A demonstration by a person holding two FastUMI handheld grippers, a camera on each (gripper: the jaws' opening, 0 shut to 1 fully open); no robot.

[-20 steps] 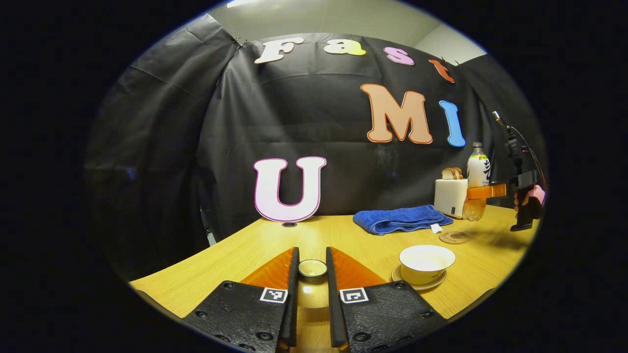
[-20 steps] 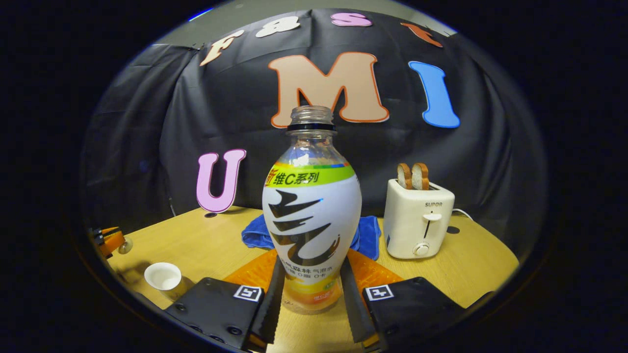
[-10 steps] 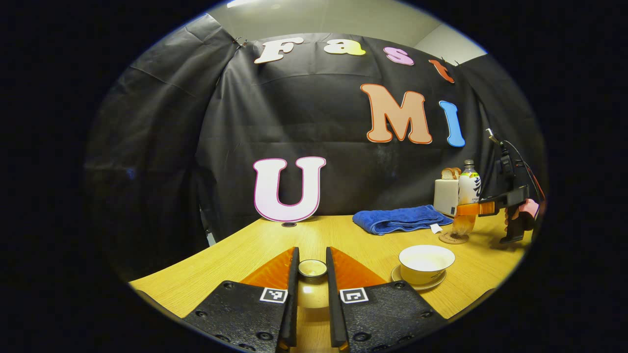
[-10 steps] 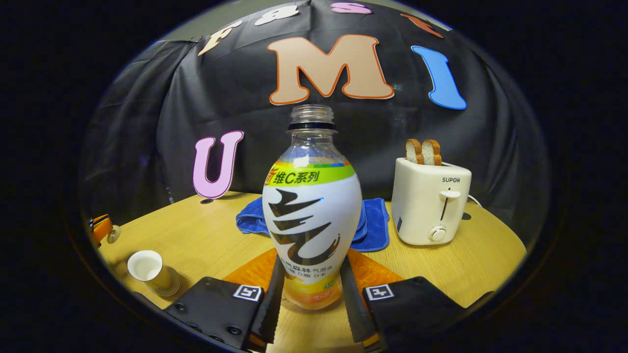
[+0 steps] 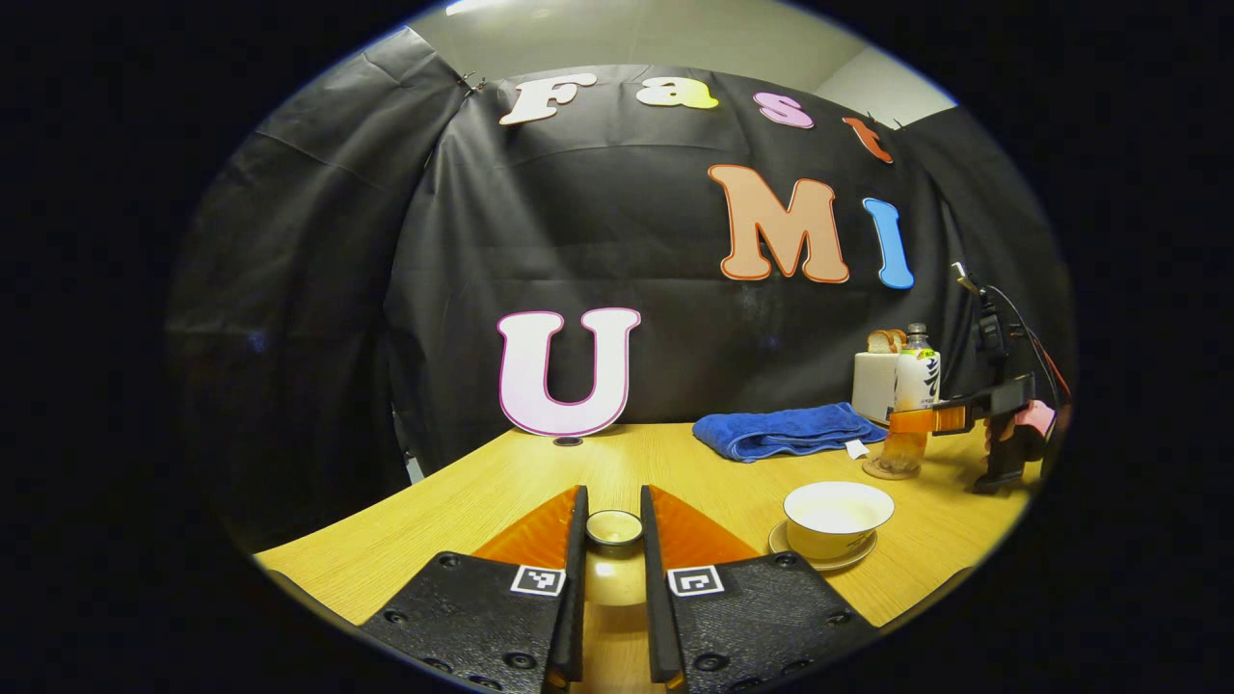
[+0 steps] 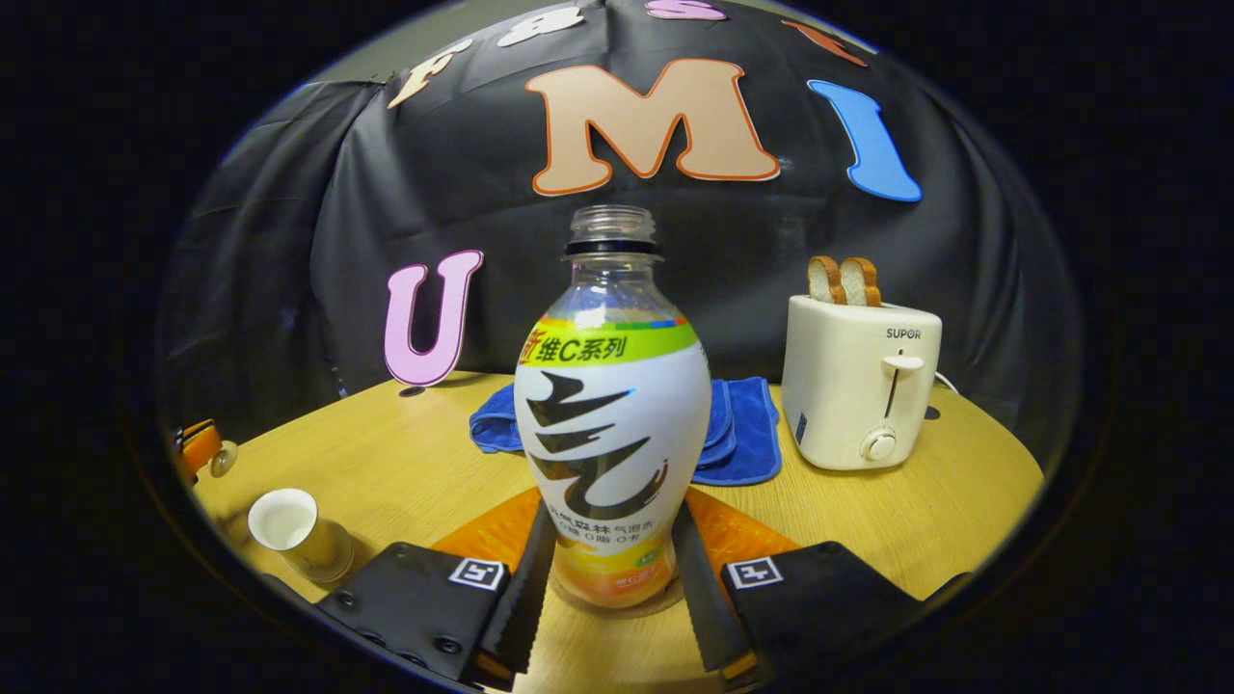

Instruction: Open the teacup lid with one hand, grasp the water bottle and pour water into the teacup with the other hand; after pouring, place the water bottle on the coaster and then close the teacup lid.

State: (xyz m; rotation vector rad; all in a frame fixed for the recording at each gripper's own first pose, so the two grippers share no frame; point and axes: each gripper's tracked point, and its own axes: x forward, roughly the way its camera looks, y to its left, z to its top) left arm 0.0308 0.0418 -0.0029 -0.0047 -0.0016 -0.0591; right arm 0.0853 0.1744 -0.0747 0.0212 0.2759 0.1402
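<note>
My left gripper is shut on the knob of the cream teacup lid, held just above the table. The open white teacup sits on its saucer to the right and also appears low left in the right gripper view. My right gripper is shut on the lower body of the capless water bottle. The bottle stands upright with its base on the round coaster. In the left gripper view the bottle and the right gripper are far right.
A folded blue towel lies behind the cup. A white toaster with two bread slices stands at the back right. The wooden table ends close to my left gripper's near side. A hand holds the right gripper.
The right gripper has lowered the bottle from above the table down onto the coaster. The left gripper and the lid have stayed still.
</note>
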